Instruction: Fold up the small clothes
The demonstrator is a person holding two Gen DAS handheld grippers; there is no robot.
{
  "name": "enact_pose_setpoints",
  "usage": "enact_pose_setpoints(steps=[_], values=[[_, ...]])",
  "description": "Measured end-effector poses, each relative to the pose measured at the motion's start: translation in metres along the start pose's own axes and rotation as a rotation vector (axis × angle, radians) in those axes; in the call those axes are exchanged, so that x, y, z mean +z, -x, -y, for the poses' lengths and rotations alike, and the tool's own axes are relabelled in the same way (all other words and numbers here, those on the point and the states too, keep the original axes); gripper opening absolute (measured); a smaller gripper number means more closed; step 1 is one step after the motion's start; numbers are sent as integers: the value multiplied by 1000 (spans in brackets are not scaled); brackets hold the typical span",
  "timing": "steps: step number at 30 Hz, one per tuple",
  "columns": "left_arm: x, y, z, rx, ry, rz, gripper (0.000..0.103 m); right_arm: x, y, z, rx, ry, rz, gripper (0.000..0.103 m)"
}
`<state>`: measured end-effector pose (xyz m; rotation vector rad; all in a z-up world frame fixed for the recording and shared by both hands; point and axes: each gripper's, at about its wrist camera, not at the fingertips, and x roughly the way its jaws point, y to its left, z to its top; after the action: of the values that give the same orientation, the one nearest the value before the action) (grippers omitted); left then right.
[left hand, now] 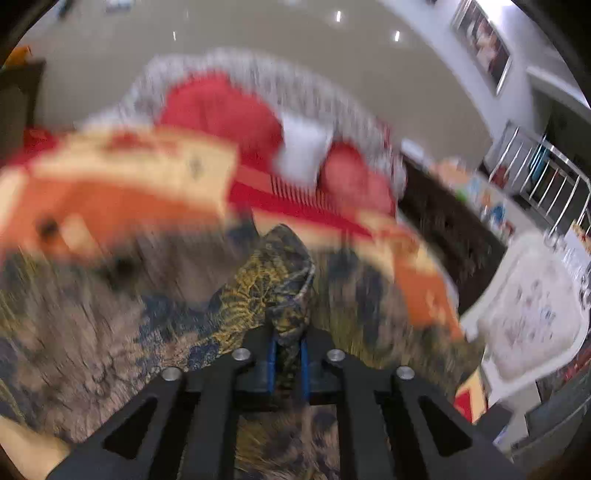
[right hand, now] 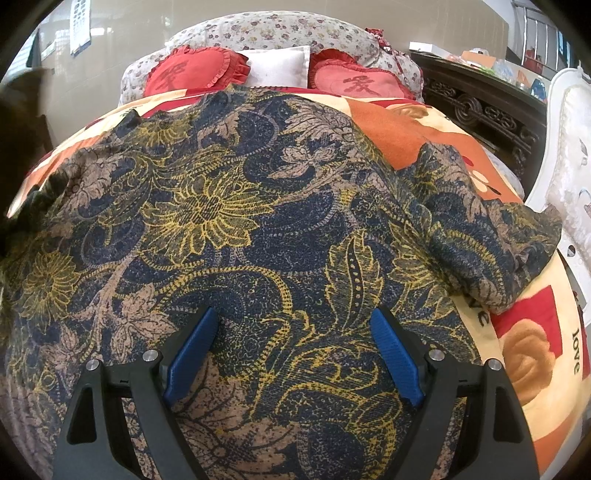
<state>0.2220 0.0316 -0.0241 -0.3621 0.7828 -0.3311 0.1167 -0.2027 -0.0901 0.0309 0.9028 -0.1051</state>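
A floral garment (right hand: 258, 221), navy with yellow and tan flowers, lies spread over the bed. In the blurred left wrist view my left gripper (left hand: 287, 354) is shut on a bunched fold of that garment (left hand: 273, 280), which rises in a peak from between the blue pads. In the right wrist view my right gripper (right hand: 291, 332) hangs wide open just over the cloth, its blue pads (right hand: 192, 350) apart with only flat fabric beneath them. One sleeve (right hand: 491, 240) lies out to the right.
An orange, cream and red blanket (right hand: 532, 332) covers the bed. Two red heart cushions (right hand: 199, 72) and a white pillow (right hand: 280, 66) lean on the floral headboard (right hand: 280, 27). Dark carved furniture (right hand: 480, 107) and a white padded chair (right hand: 569, 147) stand at the right.
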Motion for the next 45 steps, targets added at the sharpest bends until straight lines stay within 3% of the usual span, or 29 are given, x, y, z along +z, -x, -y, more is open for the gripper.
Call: enact_pose_setpoints(steps=[2,4,7,10,12,13,16,19,21,23,24,26,30,34,36,38,42,45], values=[[-26,-31,-2,31,1,-101,26,0,0,0,2,-2,-1,72],[-44,-35,-7,45,7,-142,32,0,0,1,5,-4,-2,72],[-73,-4,-16,61,-24,-127,43,1,0,0,6,-4,-6,72],[-92,26,-28,152,-103,-78,54,6,0,1,20,-2,-42,71],[-97,42,-42,168,-99,-61,60,17,8,0,83,-6,-38,57],[-102,48,-50,177,-86,-55,63,23,12,-1,126,-13,-26,56],[-108,50,-65,205,-43,-50,64,42,14,-11,293,-30,-20,56],[-109,53,-65,242,-43,-28,65,53,-5,-17,552,-124,-79,45],[-109,49,-61,277,-60,-37,65,55,-25,-27,675,-167,-143,45],[-109,47,-58,303,-77,-36,66,54,-45,-34,654,-182,-198,40],[-109,47,-59,307,-74,-32,66,53,-47,-35,649,-192,-185,35],[-108,48,-62,307,-55,-26,66,51,-51,-34,676,-249,-163,35],[-106,48,-64,303,-43,-22,66,53,-63,-31,806,-352,-172,35],[-105,46,-64,308,-43,-23,66,56,-72,-45,933,-393,-230,21],[-106,46,-65,311,-44,-23,66,59,-70,-52,917,-366,-235,8],[-105,46,-65,312,-43,-23,66,59,-66,-53,818,-346,-218,0],[-105,45,-65,315,-43,-23,66,64,-46,-38,662,-265,-143,0],[-105,45,-64,317,-44,-24,66,73,-29,-4,574,-241,-81,0]])
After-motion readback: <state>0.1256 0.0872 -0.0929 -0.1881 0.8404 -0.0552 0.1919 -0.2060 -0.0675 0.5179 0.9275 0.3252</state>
